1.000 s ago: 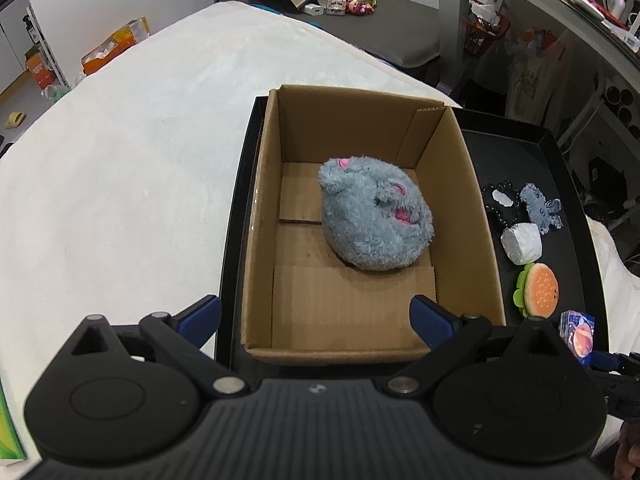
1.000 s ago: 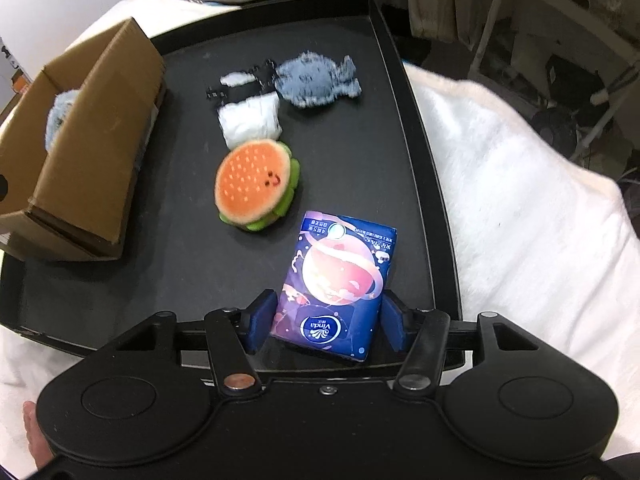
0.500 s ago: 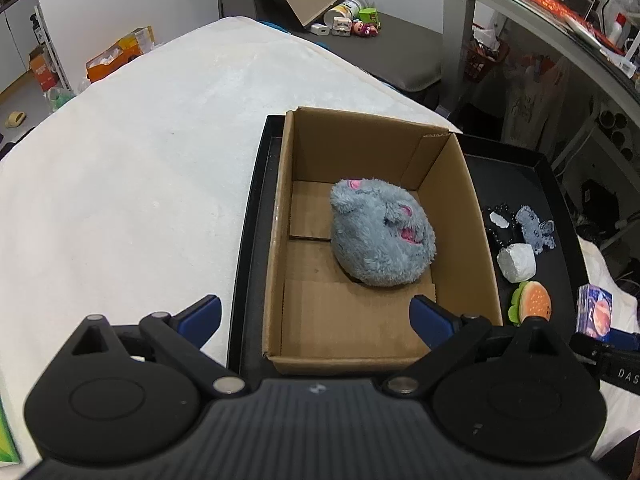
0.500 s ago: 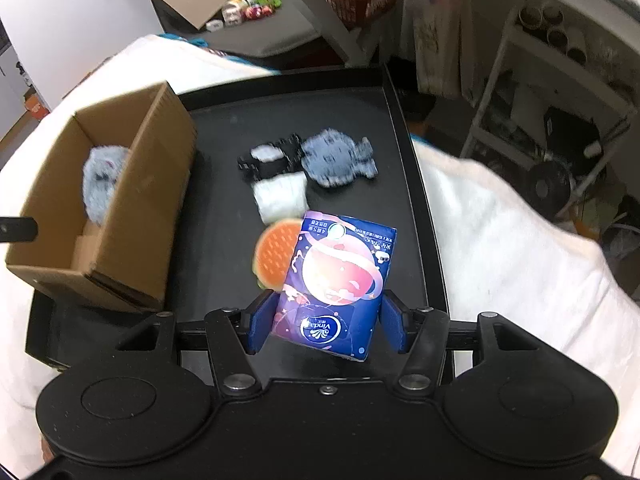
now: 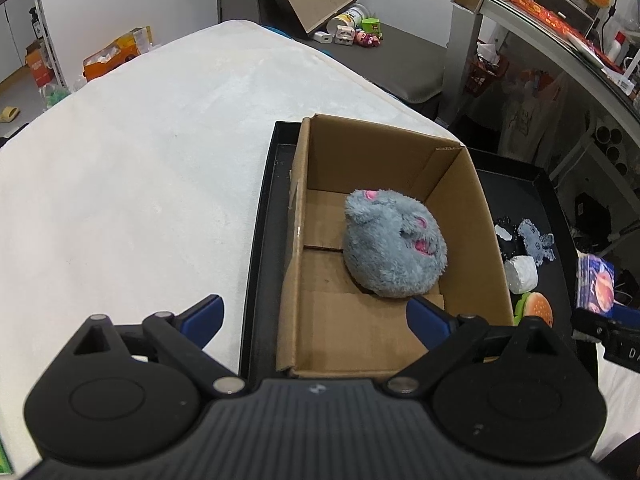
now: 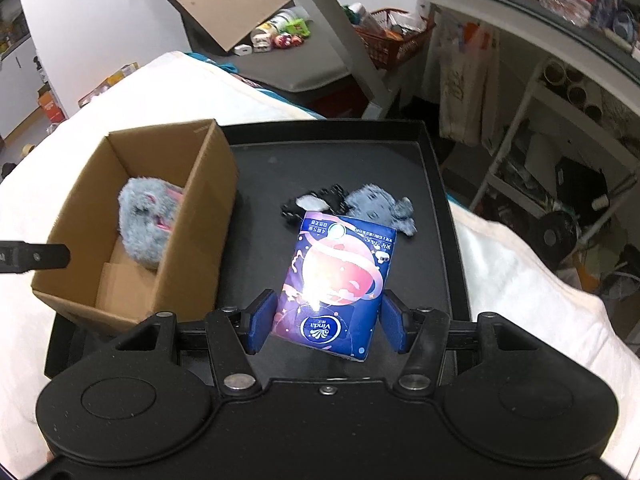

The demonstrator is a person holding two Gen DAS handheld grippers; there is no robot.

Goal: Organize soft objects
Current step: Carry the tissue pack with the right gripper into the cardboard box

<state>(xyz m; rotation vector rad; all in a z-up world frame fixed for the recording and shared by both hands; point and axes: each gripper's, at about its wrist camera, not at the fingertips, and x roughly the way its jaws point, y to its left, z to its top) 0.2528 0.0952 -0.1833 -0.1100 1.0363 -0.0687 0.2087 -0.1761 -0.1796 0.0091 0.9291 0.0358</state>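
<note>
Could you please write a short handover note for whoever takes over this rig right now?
Right gripper: shut on the blue tissue pack, held above the black tray.
Left gripper: open, empty, over the near end of the cardboard box.
Done: grey plush toy is in the box.
Left: put the tissue pack in the box, then the burger plush, white soft piece, grey-blue plush and black-and-white piece, all lying on the tray beside the box.
</note>
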